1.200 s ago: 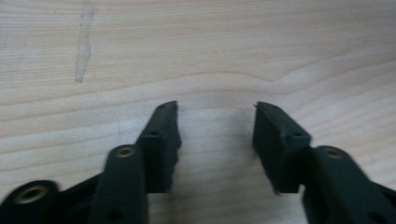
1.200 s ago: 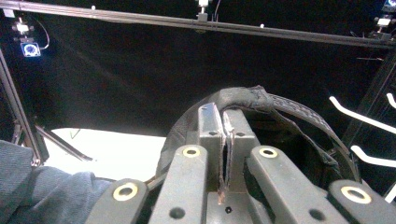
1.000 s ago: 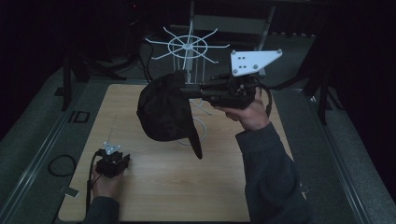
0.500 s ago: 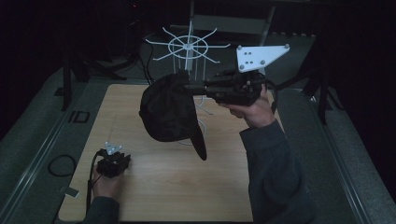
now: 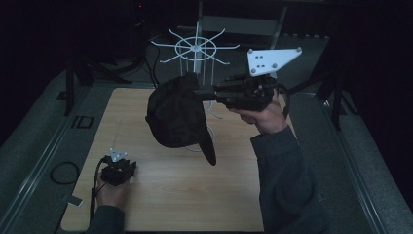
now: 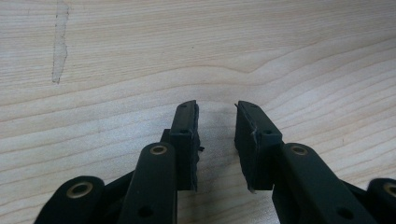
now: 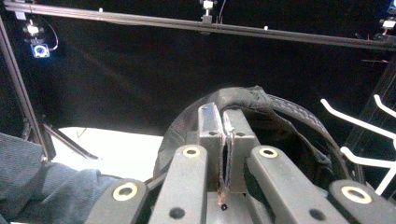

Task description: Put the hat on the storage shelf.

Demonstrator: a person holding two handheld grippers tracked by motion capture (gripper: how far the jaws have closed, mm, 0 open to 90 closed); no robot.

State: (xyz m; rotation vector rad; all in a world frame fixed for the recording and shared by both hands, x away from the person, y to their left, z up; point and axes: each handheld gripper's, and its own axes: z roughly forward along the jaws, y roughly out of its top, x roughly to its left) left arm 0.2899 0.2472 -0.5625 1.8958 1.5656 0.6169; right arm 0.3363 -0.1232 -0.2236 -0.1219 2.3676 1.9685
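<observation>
A black baseball cap (image 5: 178,114) hangs in the air over the middle of the wooden table (image 5: 195,200), with its bill pointing down. My right gripper (image 5: 200,91) reaches in level from the right and is shut on the cap's rim. In the right gripper view its jaws (image 7: 225,116) pinch the rim fabric of the cap (image 7: 280,109). My left gripper (image 5: 118,171) rests low at the table's front left. Its jaws (image 6: 216,109) point at the bare wood, drawn close with a narrow gap and nothing between them.
A white wire rack (image 5: 196,48) with radiating hooks stands at the table's far edge, just behind the cap; its hooks (image 7: 355,121) show to the right of the cap. Grey padded borders (image 5: 44,146) and dark surroundings ring the table.
The right hand has turned a little, so its grey plate sits slightly higher and farther right; the cap hangs in nearly the same place. The left hand has not moved.
</observation>
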